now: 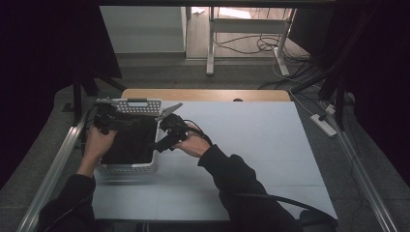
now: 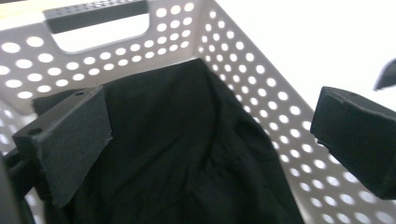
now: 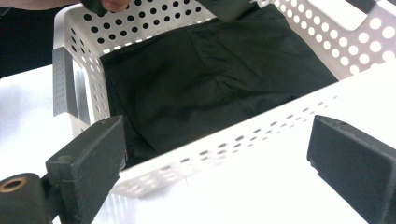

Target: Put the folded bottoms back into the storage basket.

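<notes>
One white perforated plastic basket (image 1: 126,166) on pale worktop (image 1: 251,145), holding folded black cloth (image 2: 187,154). Left gripper (image 2: 210,130) fingers spread empty above cloth; right gripper (image 3: 219,163) fingers spread, straddling basket wall. Risk: closing could snag the wall, tipping basket.

The table (image 1: 251,140) had a pale top with a wooden far edge. Beyond it lay grey floor (image 1: 159,77), tangled cables (image 1: 251,46), a white frame's legs (image 1: 211,43), and dark curtains (image 1: 43,48) at both sides.
</notes>
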The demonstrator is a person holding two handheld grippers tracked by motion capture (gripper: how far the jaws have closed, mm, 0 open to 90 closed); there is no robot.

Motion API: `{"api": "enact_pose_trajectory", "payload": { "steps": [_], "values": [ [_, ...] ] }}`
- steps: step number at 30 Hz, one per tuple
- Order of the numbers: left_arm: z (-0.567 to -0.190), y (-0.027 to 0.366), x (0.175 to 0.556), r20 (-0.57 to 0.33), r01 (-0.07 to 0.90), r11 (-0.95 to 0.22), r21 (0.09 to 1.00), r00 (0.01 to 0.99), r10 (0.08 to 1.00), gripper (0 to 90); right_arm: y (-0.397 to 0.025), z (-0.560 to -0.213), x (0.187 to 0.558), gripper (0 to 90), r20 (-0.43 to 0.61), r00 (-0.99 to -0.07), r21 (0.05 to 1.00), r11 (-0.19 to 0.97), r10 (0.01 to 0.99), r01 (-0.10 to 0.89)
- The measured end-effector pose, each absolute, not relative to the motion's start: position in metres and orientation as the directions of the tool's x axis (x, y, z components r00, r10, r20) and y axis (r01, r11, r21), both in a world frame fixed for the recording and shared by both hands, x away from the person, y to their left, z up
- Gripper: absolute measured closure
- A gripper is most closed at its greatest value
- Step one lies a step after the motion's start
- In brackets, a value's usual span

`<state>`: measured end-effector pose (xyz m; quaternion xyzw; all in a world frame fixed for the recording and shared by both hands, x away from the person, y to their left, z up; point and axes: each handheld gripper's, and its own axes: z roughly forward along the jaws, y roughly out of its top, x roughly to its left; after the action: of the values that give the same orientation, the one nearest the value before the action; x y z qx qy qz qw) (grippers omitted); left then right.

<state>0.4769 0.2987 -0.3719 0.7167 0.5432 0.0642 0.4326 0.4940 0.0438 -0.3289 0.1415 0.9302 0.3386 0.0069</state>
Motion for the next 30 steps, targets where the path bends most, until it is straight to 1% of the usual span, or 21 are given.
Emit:
{"api": "enact_pose_trajectory", "payload": {
  "steps": [8,16,23,30],
  "values": [
    [-0.371,0.291,0.464,-0.36,0.714,-0.074,0.697,0.437,0.825,0.0,0.03,-0.329,0.494,3.2,0.091,-0.959,0.624,0.735,0.27,0.266],
    [-0.37,0.283,0.453,-0.351,0.697,-0.083,0.712,0.456,0.818,0.0,0.017,-0.33,0.493,2.9,0.088,-0.96,0.614,0.745,0.266,0.262],
    [-0.368,0.278,0.442,-0.348,0.697,-0.094,0.711,0.465,0.814,0.0,0.001,-0.331,0.494,1.4,0.107,-0.955,0.611,0.739,0.278,0.284],
    [-0.365,0.272,0.431,-0.379,0.701,-0.082,0.709,0.476,0.794,0.0,-0.015,-0.331,0.494,0.6,0.122,-0.948,0.611,0.73,0.295,0.306]
  ]
}}
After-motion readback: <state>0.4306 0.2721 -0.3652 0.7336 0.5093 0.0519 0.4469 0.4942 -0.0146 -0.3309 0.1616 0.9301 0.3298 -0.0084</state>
